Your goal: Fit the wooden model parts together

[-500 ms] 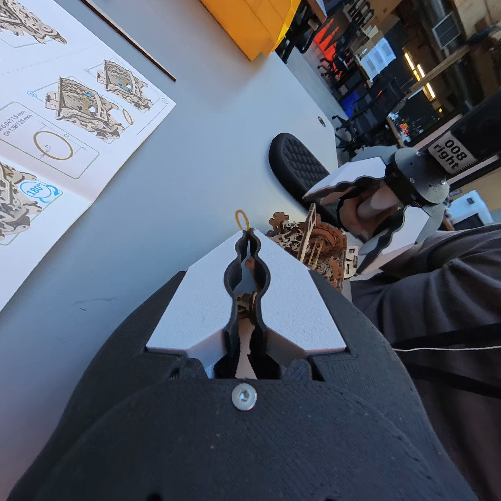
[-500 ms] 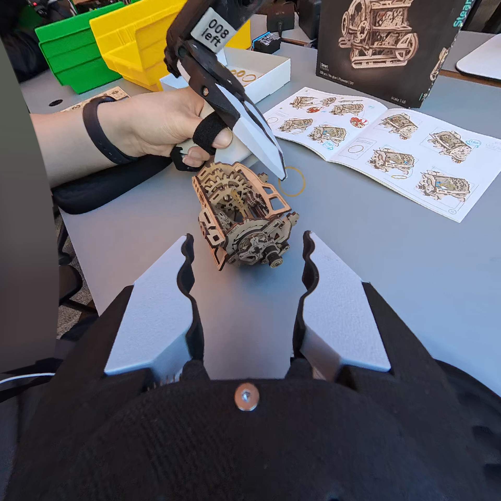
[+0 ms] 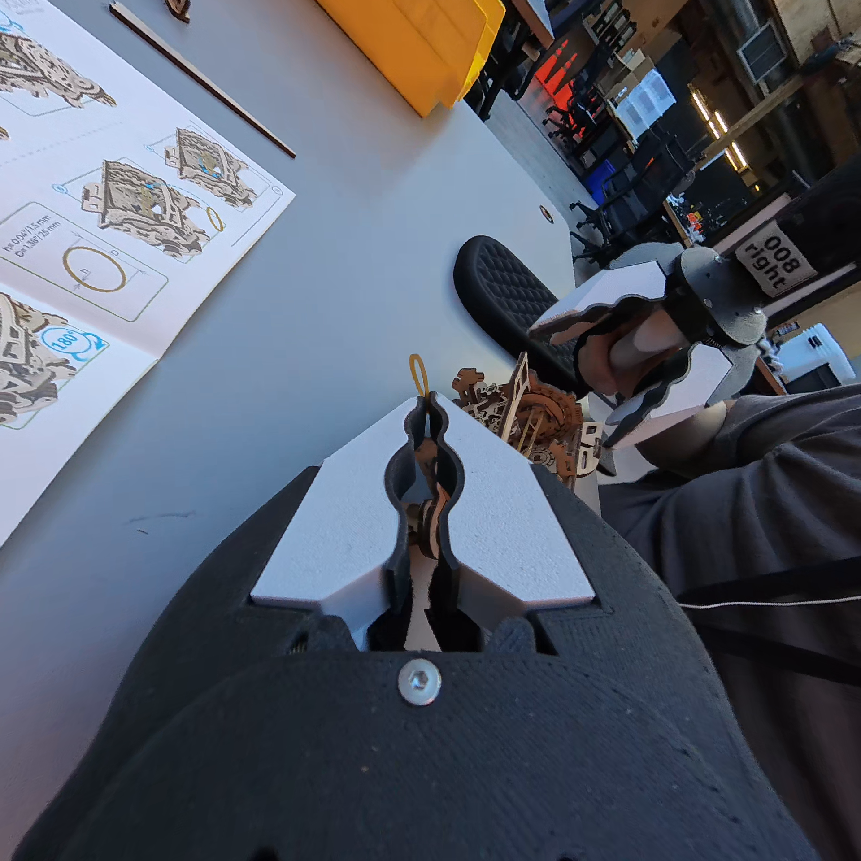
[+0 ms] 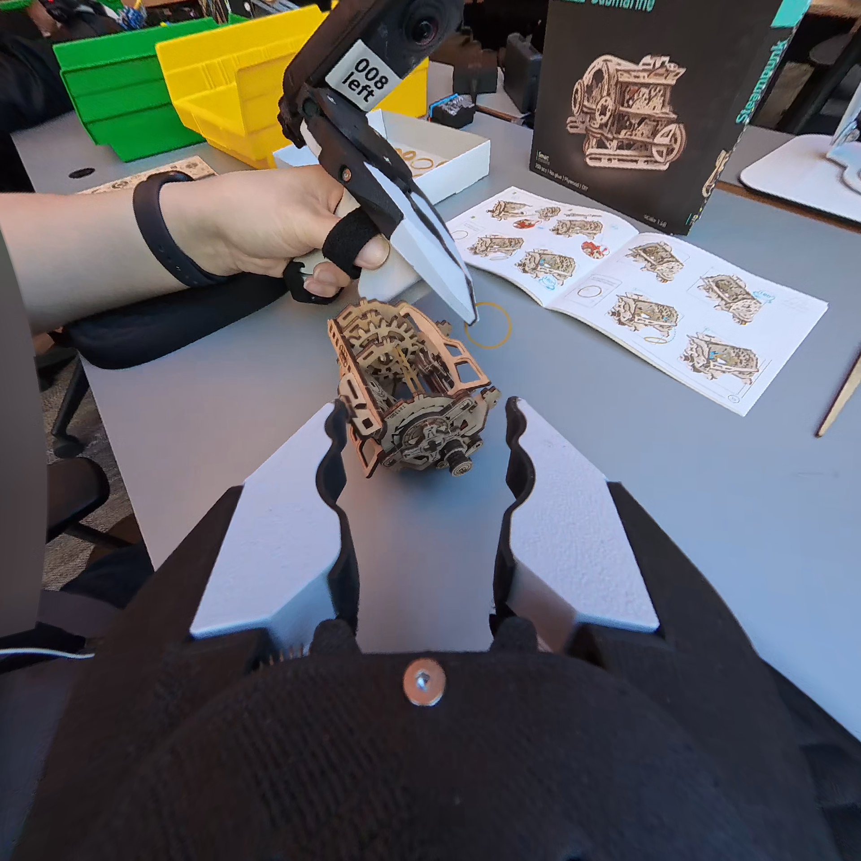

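Left tool [image 4: 470, 317] is pressed together at the tips, pinching the yellow band [image 4: 488, 324] at its near edge; most of the loop lies flat on the worktop [image 4: 652, 466], just past the model [image 4: 410, 396]. In the left wrist view the band [image 3: 419, 375] sticks out as a narrow loop beyond the closed tips. Right tool [image 4: 421, 419] is spread wide, empty, its fingers flanking the model's near end without clearly touching it.

Model lies on its side near the worktop's front-left corner, geared end toward the left tool, knob end toward the right tool.

Step in hand, as judged: lift the band and loop it onto the model, as the open booklet [image 4: 643, 298] seems to show.

Notes for doing it well:
- Grip is on a thin edge only; lift slowly, or the band may slip out.
- Close the right tool on the frame's solid end plate, not the gears, to steady the model before stretching.
- Stretch gently; thin wooden lugs could snap.

Room:
- Worktop edge is close on the left, by the black wrist rest [image 4: 163, 321]; a nudged model could go over.
- Bare worktop to the right, between model and booklet, gives working space.
- Yellow bin [image 4: 223, 93] and white tray [image 4: 447, 153] sit behind the left hand [image 4: 261, 223]; limited room to pull back.
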Demonstrator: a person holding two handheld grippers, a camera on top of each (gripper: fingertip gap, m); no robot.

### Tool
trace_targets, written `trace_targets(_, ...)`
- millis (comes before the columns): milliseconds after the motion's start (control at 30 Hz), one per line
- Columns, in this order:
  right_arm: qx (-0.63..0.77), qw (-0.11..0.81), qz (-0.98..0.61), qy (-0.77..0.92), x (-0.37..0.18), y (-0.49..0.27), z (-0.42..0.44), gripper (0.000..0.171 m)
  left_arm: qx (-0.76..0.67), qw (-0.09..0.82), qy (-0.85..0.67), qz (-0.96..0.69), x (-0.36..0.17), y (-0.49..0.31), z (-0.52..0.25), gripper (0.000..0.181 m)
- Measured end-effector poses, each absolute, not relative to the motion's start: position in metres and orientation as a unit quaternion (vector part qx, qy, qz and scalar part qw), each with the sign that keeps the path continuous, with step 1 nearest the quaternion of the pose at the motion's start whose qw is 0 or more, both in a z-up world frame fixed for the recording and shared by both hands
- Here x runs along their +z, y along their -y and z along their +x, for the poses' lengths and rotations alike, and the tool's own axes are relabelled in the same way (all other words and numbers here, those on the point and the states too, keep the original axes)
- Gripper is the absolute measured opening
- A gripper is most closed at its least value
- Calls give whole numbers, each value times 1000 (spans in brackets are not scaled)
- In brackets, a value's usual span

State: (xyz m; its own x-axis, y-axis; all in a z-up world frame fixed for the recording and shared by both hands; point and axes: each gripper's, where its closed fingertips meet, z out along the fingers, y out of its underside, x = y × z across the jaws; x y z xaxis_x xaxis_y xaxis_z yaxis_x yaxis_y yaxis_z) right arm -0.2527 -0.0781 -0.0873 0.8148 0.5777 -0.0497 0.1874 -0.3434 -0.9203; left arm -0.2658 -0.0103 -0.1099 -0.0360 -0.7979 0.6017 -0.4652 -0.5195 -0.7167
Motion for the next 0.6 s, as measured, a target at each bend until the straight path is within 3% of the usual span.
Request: trace_targets(600, 195, 518, -785, 278, -100, 83, -261, 67, -561, 132, -456, -678, -110, 12, -267, 0)
